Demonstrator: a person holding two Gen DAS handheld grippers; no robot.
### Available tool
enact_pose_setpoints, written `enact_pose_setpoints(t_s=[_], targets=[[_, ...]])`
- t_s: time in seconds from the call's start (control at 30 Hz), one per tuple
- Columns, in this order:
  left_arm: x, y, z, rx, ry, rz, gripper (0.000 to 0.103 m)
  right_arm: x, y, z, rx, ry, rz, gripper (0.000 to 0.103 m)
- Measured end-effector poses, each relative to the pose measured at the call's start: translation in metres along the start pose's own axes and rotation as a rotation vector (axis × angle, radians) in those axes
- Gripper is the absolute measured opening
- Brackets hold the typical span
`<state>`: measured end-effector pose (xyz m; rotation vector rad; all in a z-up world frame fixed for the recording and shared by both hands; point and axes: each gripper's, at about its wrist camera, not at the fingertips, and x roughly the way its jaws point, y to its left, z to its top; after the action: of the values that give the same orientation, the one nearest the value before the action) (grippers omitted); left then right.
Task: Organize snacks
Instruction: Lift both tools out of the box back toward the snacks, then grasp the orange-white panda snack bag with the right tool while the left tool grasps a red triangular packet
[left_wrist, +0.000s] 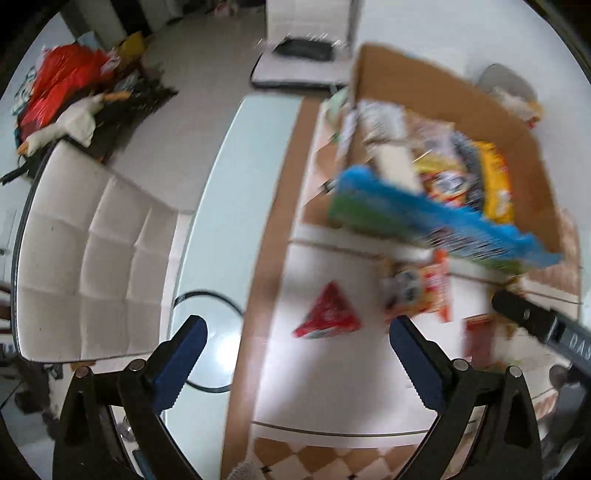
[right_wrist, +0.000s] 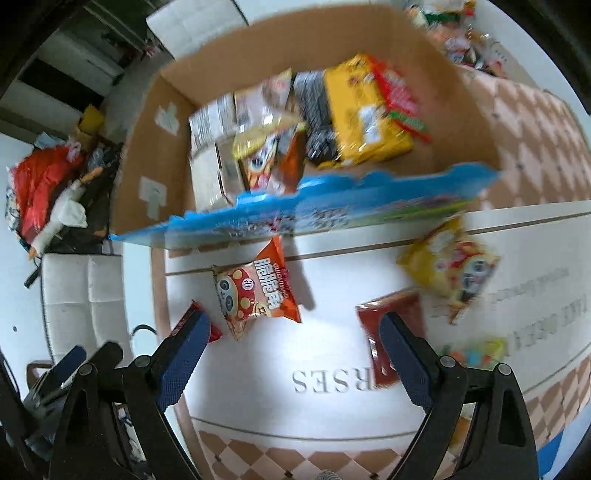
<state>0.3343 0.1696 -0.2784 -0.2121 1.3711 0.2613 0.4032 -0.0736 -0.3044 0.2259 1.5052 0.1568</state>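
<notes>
Tongs above seemingly loose snack packets

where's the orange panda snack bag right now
In the right wrist view the orange panda snack bag lies on the table mat just in front of the cardboard box, below the long blue pack and beside the red triangular packet.

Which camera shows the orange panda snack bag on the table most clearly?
The right wrist view. There the orange panda bag lies sharp and whole on the table, its print readable, ahead of the open right gripper. In the left wrist view the same bag is only a blurred patch.
</notes>
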Motion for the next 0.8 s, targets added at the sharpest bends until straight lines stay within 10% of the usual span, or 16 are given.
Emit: enact_pose_setpoints(t_s=[0.43,0.5,0.8], targets=[[0.053,0.033,-0.014,-0.021,0.098,0.072,0.101,0.107,0.058,0.022,-0.105,0.139,-0.103,0.090],[0.056,0.033,-0.013,-0.015,0.106,0.059,0.101,0.113,0.057,0.020,-0.115,0.150,-0.129,0.076],[0.070,0.007,-0.002,0.030,0.160,-0.031,0.101,0.098,0.013,0.000,-0.091,0.194,-0.197,0.074]])
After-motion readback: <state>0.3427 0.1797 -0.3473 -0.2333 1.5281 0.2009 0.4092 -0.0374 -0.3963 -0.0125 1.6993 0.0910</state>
